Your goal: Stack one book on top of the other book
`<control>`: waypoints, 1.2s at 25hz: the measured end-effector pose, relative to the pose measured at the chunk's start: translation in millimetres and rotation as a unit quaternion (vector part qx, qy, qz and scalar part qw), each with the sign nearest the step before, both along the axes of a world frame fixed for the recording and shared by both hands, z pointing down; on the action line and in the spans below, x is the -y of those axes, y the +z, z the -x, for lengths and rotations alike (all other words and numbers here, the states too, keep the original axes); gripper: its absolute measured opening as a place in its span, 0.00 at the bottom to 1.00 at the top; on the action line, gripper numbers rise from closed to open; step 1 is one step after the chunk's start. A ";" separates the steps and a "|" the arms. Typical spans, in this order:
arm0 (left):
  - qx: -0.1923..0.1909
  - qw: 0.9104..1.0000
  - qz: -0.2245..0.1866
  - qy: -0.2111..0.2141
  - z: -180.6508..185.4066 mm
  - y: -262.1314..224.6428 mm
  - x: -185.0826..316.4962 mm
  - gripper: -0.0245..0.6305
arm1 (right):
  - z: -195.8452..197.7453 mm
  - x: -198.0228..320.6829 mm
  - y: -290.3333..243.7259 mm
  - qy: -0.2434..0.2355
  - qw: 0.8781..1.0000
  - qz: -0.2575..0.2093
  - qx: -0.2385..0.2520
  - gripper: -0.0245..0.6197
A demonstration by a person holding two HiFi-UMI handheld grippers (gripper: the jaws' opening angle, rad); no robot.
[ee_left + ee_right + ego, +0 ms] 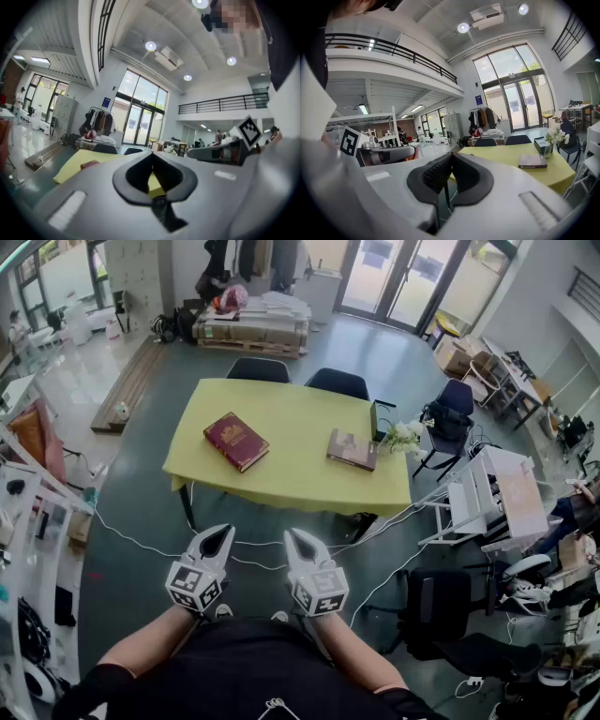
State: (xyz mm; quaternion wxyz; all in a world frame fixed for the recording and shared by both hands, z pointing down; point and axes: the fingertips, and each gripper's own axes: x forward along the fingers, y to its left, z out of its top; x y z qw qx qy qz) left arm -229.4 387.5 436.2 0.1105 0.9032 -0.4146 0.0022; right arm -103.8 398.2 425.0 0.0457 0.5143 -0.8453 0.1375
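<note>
The left gripper [222, 532], smooth grey plastic, has its jaws pressed together on nothing, short of the table [291, 474] draped in yellow cloth. At the table's left lies a thick maroon hardback [235, 441], flat. The right gripper [292, 536] is likewise closed and empty. Well apart to the right lies a thinner brown book [352, 449]. A dark box [381, 416] and white flowers [405, 435] stand just beside it. Dark chairs [258, 369] line the far edge.
</note>
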 end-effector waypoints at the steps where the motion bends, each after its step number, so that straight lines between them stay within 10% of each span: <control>1: 0.000 1.000 0.001 -0.001 -1.4 0.0 0.2 0.05 | -2.0 0.5 -0.6 0.001 1.000 0.000 0.003 0.04; 30: 0.017 0.989 0.032 -0.142 -27.7 47.9 1.4 0.05 | -72.9 36.5 69.5 -0.047 0.996 0.062 0.035 0.04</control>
